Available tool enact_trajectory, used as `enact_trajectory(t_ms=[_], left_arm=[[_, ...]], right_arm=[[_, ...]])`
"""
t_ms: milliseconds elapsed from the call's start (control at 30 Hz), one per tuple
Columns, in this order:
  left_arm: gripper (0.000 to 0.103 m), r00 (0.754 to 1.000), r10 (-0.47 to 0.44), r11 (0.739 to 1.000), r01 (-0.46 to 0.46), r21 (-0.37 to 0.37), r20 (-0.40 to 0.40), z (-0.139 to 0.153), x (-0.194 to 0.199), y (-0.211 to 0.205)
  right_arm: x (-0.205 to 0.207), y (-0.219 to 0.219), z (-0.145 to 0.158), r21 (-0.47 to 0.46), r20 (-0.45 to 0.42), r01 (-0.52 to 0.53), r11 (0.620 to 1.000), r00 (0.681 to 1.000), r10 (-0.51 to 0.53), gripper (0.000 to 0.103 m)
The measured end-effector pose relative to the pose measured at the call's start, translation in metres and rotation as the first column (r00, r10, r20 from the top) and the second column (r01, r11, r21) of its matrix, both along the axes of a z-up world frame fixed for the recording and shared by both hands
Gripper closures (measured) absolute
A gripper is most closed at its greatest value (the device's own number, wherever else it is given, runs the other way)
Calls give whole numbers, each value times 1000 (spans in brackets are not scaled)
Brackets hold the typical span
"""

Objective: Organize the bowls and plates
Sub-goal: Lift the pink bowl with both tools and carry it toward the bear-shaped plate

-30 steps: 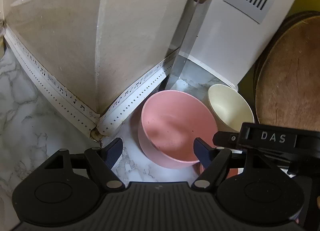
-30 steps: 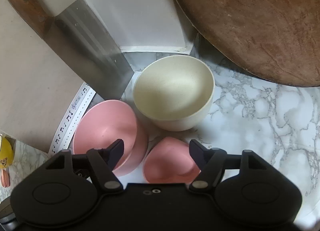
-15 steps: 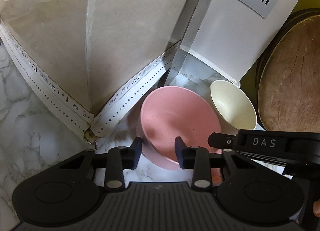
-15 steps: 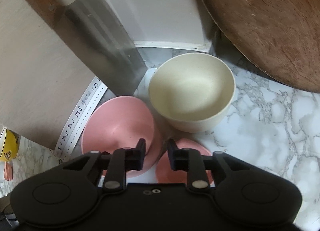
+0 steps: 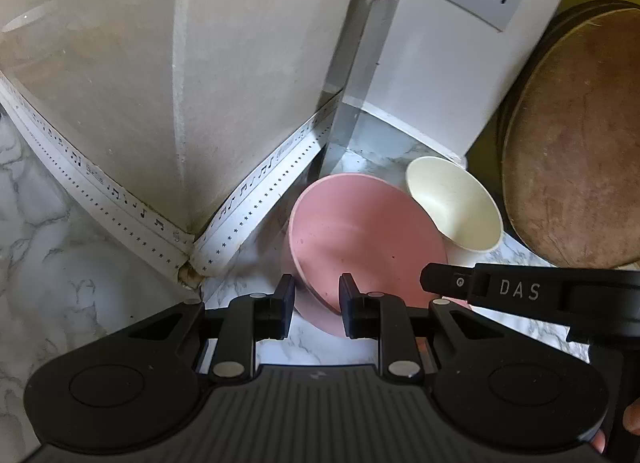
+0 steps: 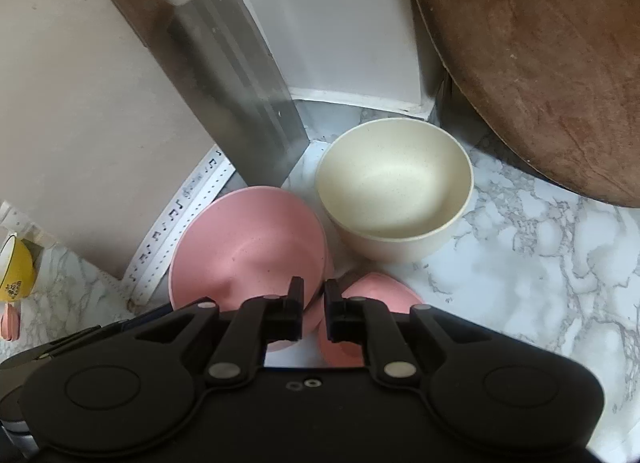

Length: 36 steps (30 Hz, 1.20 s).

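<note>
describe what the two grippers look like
Both are matte black plastic. The left gripper and right gripper each have two flat rectangular fingers on linkage arms with silver pivot pins, round discs at the sides and a ribbed body. The right one's side reads "DAS" in white.

Pink bowl [image 5: 368, 235], faintly speckled. Cream bowl [image 6: 394, 191], fine dark specks. Second pink bowl [image 6: 368, 319], same shade. Surface [image 6: 540, 283] white marble, grey veins. Trim strip [image 5: 120, 199] white, printed with black music notes and stars. Wall [image 5: 120, 63] beige. Round board [image 6: 540, 63] reddish-brown wood, darker grain streaks. Cleaver [image 6: 244, 95] silver-grey blade, brown wood handle. Box [image 5: 452, 63] white, grey slotted vent. Cup [image 6: 16, 267] yellow, white inside. Fingers [image 5: 286, 303] black.
</note>
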<state>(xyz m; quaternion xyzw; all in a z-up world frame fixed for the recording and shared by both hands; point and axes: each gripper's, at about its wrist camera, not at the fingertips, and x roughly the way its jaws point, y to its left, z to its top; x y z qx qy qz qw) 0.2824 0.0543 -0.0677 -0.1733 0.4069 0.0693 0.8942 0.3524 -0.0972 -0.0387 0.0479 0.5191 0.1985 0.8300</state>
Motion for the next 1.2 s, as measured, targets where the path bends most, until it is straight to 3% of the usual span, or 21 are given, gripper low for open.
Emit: enact_trajectory(t_ms=[467, 1200], left_arm=[[80, 999, -41, 999, 41, -5, -1, 23, -48, -3], [80, 995, -81, 997, 82, 13, -64, 32, -130, -7]], right_arm=[[-53, 2, 35, 22, 32, -5, 1000, 999, 4, 92], [-140, 5, 41, 5, 27, -15, 1000, 1000, 15, 91]])
